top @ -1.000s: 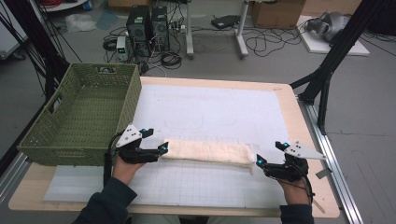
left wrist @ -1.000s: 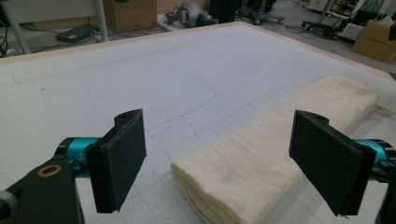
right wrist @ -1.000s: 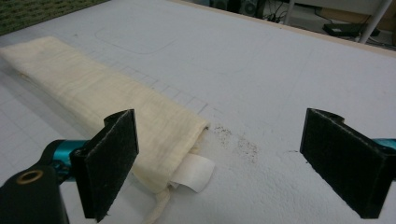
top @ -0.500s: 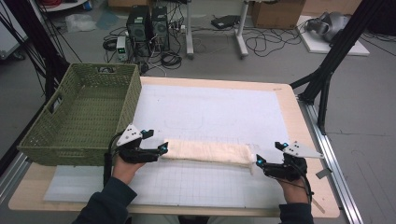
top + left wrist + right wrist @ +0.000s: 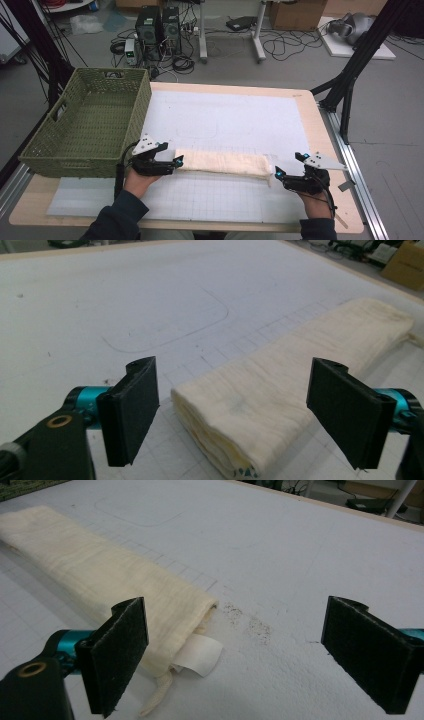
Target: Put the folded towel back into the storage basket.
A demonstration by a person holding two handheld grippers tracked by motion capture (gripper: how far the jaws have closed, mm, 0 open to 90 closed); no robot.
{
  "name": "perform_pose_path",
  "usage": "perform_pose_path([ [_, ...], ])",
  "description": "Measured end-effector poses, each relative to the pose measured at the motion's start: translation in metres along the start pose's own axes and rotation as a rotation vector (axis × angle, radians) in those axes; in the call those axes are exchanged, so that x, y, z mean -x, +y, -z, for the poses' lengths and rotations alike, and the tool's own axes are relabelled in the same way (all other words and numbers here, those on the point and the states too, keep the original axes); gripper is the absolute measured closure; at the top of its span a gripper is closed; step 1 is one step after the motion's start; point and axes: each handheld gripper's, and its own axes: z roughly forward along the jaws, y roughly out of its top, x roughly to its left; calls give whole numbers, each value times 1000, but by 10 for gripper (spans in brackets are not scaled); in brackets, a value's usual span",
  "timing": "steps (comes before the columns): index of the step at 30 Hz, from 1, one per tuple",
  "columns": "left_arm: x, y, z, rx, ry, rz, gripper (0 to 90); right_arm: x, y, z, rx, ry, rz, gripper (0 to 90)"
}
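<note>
A cream cloth (image 5: 226,163), folded into a long narrow strip, lies across the white gridded mat (image 5: 225,120). My left gripper (image 5: 176,162) is at its left end, open, with the folded end (image 5: 240,415) lying between the two black pads. My right gripper (image 5: 276,174) is open at the strip's right end; in the right gripper view that end (image 5: 165,610), with a white label (image 5: 200,655) sticking out, sits near the left pad, and bare mat lies between the pads.
A green woven basket (image 5: 87,120) stands on the table's left side, just behind my left hand. The wooden table edge (image 5: 330,150) runs along the right. Computers, cables and black stand legs (image 5: 350,75) are on the floor beyond.
Both grippers stay at the ends of the folded cloth; the cloth has not visibly moved.
</note>
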Motion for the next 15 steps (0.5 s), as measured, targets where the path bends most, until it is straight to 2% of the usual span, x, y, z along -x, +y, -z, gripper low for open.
perform_pose_path([
  [3, 1, -1, -2, -18, 20, 11, 227, 0, -1, 0, -3, 5, 1, 108],
  [7, 0, -2, -5, -34, 43, 0, 233, -1, -1, -1, -3, 8, 19, 108],
  [9, -1, -2, -6, -52, 60, 11, 236, -1, -1, -1, -4, 8, 20, 108],
  [12, -2, -4, -8, -86, 54, 23, 259, -2, -1, -2, -7, 10, 20, 108],
  [15, -3, -6, -9, -112, 66, 27, 274, -2, -1, -3, -11, 14, 18, 108],
])
